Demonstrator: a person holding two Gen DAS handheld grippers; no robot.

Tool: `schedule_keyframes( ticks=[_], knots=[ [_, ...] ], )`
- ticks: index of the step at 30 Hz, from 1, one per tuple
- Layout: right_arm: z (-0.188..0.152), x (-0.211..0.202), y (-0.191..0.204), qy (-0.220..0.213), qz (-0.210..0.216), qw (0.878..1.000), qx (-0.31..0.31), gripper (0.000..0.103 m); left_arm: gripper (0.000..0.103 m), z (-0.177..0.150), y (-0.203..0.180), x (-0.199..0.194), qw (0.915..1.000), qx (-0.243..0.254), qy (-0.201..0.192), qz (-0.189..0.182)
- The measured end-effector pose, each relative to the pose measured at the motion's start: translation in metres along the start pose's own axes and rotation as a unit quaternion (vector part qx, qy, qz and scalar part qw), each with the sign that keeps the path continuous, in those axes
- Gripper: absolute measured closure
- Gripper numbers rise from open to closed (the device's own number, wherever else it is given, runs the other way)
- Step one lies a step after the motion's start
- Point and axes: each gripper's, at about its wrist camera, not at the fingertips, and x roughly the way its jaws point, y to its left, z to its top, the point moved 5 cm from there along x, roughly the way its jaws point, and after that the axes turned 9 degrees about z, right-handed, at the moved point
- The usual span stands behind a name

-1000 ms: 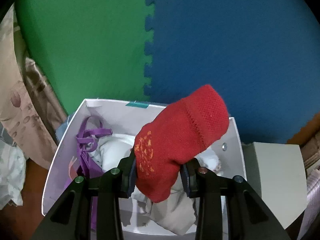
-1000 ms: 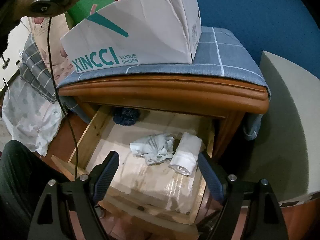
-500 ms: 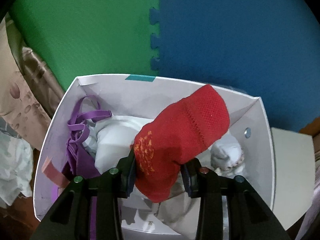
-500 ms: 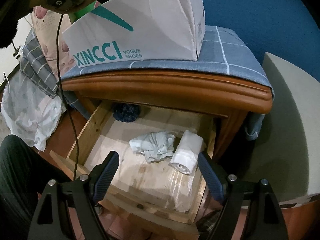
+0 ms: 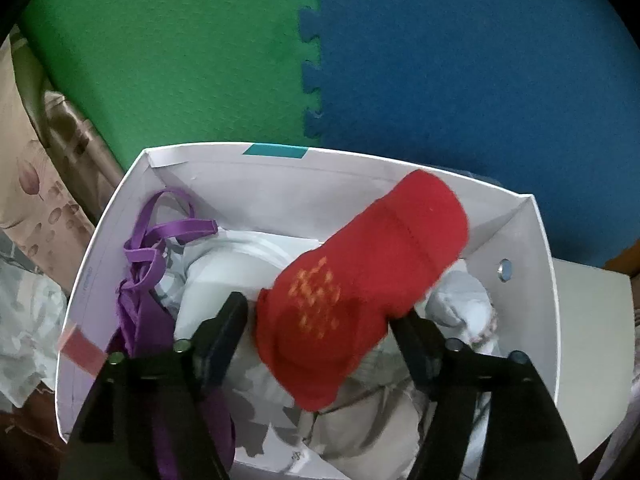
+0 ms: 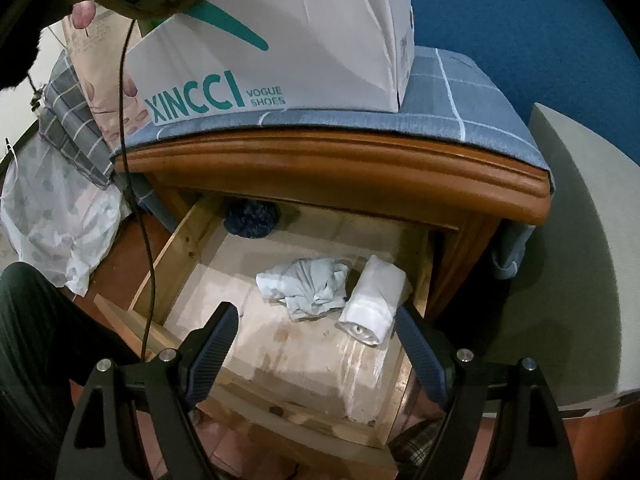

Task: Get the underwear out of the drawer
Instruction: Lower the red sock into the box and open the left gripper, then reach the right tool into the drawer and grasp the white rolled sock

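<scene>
Left gripper [image 5: 320, 320], jaws opening, lets a red sock [image 5: 360, 292] slip into the box [image 5: 280, 168]; right gripper [image 6: 316, 336] gapes empty over the drawer [image 6: 176, 240], where snagging the white roll [image 6: 374, 300] at the right wall could tip it.

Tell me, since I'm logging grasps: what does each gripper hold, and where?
Nothing is gripped. The left gripper is opening, its jaws off the red sock between them; the right gripper is open and empty.

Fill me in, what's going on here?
A person is emptying a wooden drawer into a white shoebox. The left claw is opening over the box, letting go of a red garment. The right claw waits open above the drawer, where three garments remain.
</scene>
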Motion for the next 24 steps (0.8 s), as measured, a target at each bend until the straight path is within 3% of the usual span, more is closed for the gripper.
schedule_keyframes(
  ticks=[6, 7, 10, 11, 12, 14, 18, 21, 24],
  knots=[
    [-0.007, 0.007, -0.01, 0.015, -0.01, 1.0, 0.009, 0.02, 0.019, -0.015, 0.027, -0.044, 0.9976, -0.013, -0.043, -0.053],
    [-0.009, 0.008, -0.011, 0.02, -0.014, 1.0, 0.009, 0.02, 0.019, -0.021, 0.038, -0.059, 0.9946, -0.021, -0.064, -0.079],
    [-0.013, 0.013, -0.01, 0.031, -0.02, 0.999, 0.003, 0.02, 0.01, -0.047, 0.078, -0.105, 0.9812, -0.042, -0.137, -0.129],
    [-0.014, 0.014, -0.01, 0.034, -0.021, 0.999, -0.002, 0.02, 0.001, -0.06, 0.096, -0.123, 0.9735, -0.047, -0.174, -0.14],
    [-0.015, 0.016, -0.008, 0.039, -0.023, 0.999, -0.007, 0.02, 0.0, -0.075, 0.115, -0.139, 0.9647, -0.051, -0.216, -0.142],
    [-0.018, 0.023, -0.001, 0.054, -0.025, 0.998, -0.025, 0.02, 0.0, -0.109, 0.154, -0.161, 0.9473, -0.056, -0.29, -0.123],
    [-0.021, 0.041, 0.018, 0.091, -0.009, 0.994, -0.061, 0.02, 0.0, -0.178, 0.218, -0.158, 0.9309, -0.071, -0.349, -0.083],
    [-0.023, 0.061, 0.015, 0.121, 0.009, 0.992, -0.025, 0.02, 0.0, -0.213, 0.246, -0.128, 0.931, -0.087, -0.352, -0.045],
    [-0.027, 0.074, -0.005, 0.129, -0.038, 0.991, 0.016, 0.02, 0.0, -0.231, 0.255, -0.088, 0.9454, -0.088, -0.312, -0.039]
  ],
)
